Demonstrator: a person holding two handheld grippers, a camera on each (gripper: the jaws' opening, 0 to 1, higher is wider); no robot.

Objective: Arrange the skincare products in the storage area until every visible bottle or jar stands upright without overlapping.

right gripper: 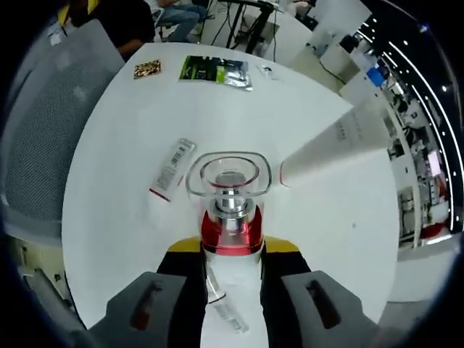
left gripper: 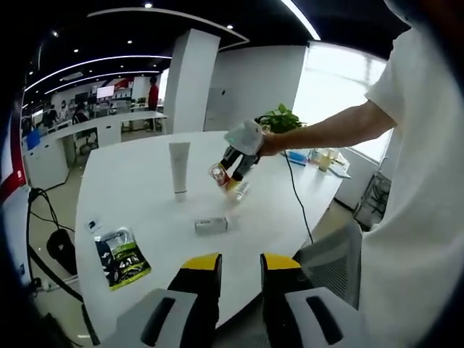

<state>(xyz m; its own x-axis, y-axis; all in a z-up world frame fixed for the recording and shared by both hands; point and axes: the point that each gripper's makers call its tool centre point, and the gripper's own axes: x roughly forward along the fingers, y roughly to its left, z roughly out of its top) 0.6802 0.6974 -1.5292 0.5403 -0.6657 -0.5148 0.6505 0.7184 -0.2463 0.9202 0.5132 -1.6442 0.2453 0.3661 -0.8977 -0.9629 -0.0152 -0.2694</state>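
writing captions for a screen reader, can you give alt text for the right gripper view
The right tool grips a red bottle with a clear square cap above a round white table. A white tube stands to its right, a small flat box lies to its left, and a green packet lies at the far edge.

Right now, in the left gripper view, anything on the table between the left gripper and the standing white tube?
Yes. In the left gripper view, a small flat-lying tube sits on the white table between the left gripper and the upright white tube; otherwise bare tabletop.
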